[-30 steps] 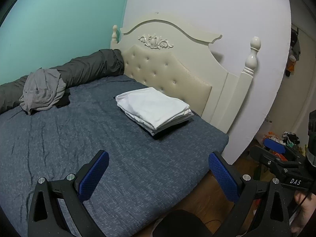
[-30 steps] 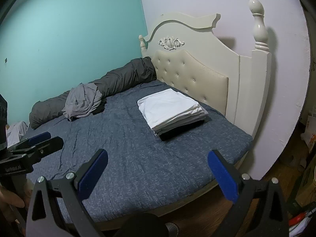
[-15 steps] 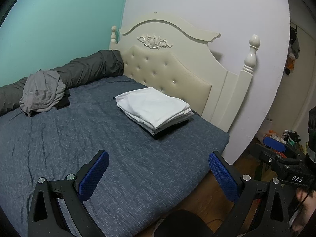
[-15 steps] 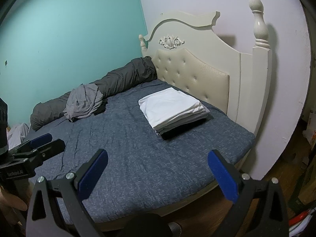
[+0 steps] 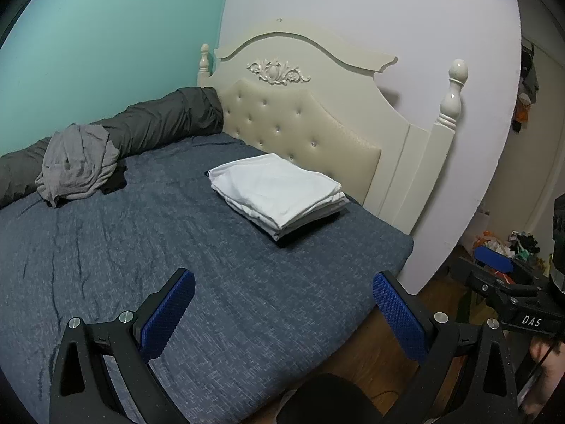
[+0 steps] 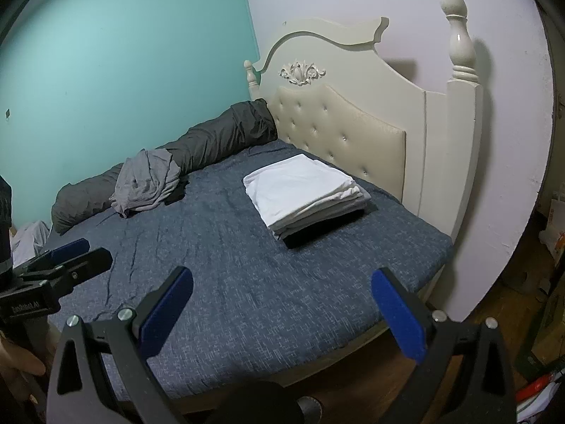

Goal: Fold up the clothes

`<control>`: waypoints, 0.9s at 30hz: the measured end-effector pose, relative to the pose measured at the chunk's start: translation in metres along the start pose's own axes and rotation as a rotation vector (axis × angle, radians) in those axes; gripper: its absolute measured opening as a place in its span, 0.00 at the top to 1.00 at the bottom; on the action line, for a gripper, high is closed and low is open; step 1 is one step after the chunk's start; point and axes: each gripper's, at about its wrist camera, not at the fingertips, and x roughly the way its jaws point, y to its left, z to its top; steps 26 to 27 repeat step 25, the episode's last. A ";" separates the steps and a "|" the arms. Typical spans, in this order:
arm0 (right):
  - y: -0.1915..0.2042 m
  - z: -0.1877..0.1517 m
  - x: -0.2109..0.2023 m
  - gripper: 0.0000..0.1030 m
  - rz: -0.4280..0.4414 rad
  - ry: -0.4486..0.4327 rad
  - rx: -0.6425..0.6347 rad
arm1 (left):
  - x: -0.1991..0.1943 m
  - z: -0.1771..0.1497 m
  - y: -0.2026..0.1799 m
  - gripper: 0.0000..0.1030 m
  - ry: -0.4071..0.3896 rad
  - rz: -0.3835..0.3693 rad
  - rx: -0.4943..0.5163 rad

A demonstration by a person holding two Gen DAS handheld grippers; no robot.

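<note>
A neat stack of folded clothes (image 5: 279,190) (image 6: 305,192), white on top and black at the bottom, lies on the blue bed (image 5: 141,247) (image 6: 229,265) near the headboard. A crumpled grey garment (image 5: 76,164) (image 6: 146,182) rests at the far side against a dark rolled duvet (image 5: 159,120) (image 6: 212,141). My left gripper (image 5: 282,304) hovers open over the bed's near edge, nothing between its blue pads. My right gripper (image 6: 280,300) is likewise open and empty, further right along the same edge. Each gripper shows at the other view's side.
A cream tufted headboard (image 5: 307,120) (image 6: 353,120) with tall posts closes the bed's right end. Teal wall (image 5: 106,35) behind the bed, pale wall at right. Clutter on the wooden floor (image 5: 505,243) beyond the bed corner. A hand (image 6: 17,364) holds the left gripper.
Both views have shifted only slightly; the grippers drift a little toward the bed. Jaws stay open and the clothes have not moved.
</note>
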 end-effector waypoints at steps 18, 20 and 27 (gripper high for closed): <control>0.001 -0.001 0.001 0.01 0.000 0.005 0.007 | 0.000 0.000 0.002 0.00 -0.012 0.005 -0.012; 0.002 -0.001 0.001 0.01 -0.001 0.004 0.007 | 0.000 -0.001 0.003 0.00 -0.012 0.003 -0.012; 0.002 -0.003 0.000 0.01 -0.001 0.005 0.007 | 0.000 -0.002 0.003 0.00 -0.011 0.000 -0.005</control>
